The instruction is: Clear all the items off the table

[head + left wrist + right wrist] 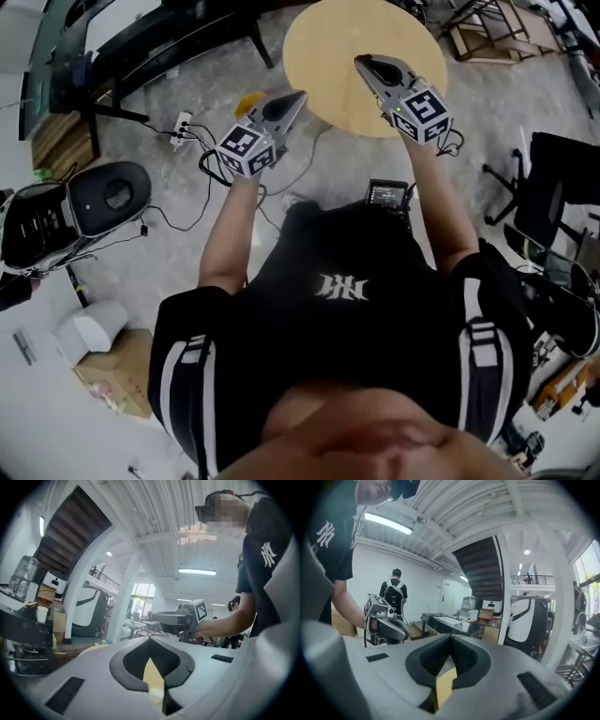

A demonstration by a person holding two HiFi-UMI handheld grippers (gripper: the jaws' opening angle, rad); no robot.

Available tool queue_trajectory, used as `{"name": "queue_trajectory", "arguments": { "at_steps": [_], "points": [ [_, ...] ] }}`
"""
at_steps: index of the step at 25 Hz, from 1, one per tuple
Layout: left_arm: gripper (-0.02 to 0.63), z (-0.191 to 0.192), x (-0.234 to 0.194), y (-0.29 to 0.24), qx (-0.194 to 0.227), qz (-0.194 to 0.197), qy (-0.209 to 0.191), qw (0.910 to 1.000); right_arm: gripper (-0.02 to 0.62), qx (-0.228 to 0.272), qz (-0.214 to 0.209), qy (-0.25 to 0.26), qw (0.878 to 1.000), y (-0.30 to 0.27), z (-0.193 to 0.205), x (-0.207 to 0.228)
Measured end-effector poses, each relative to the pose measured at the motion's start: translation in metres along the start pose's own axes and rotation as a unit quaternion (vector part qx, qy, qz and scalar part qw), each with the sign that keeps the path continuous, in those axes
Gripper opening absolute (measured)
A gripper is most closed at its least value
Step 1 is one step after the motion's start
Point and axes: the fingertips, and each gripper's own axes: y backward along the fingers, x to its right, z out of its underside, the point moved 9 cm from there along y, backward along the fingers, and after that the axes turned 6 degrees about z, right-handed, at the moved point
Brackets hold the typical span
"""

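A round, pale wooden table (333,42) stands in front of me, and in the head view its top shows only bare wood. My left gripper (302,95) hangs just off the table's near left edge, its jaws meeting in a point with nothing between them (150,641). Over the table's near right part is my right gripper (359,60), also shut and empty (451,637). Each gripper view catches the other gripper in a hand: the right gripper (159,617) and the left gripper (401,632). A sliver of the yellow tabletop (153,679) shows under the left jaws.
On the grey floor lie a small yellow object (248,100) and a power strip with cables (181,126). A black-and-white machine (103,197) stands at the left and a black office chair (553,202) at the right. A dark bench (169,37) is at the back left.
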Motion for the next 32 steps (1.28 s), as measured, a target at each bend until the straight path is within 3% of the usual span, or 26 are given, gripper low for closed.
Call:
{"name": "queue_trajectory", "arguments": {
  "at_steps": [4, 7, 14, 20, 26, 32],
  "points": [
    [0.012, 0.001, 0.043, -0.069, -0.019, 0.003, -0.012, 0.9997, 0.005, 0.015, -0.003, -0.01, 1.0, 0.075, 0.022, 0.047],
    [0.012, 0.001, 0.072, -0.113, -0.009, -0.012, 0.0, 0.9999, 0.005, 0.017, -0.019, -0.027, 0.999, 0.121, 0.041, 0.075],
    [0.012, 0.016, 0.141, -0.182, -0.009, -0.048, 0.008, 0.9988, 0.005, 0.03, -0.073, -0.052, 0.996, 0.193, 0.08, 0.111],
    [0.012, 0.019, 0.183, -0.19, -0.026, -0.072, 0.011, 0.997, 0.005, 0.046, -0.126, -0.087, 0.987, 0.213, 0.093, 0.111],
    [0.012, 0.022, 0.19, -0.163, -0.027, -0.075, 0.009, 0.9968, 0.005, 0.042, -0.133, -0.112, 0.984, 0.205, 0.097, 0.088],
    [0.012, 0.022, 0.192, -0.164, -0.017, -0.067, 0.008, 0.9976, 0.005, 0.022, -0.147, -0.098, 0.984, 0.206, 0.091, 0.084]
  ]
}}
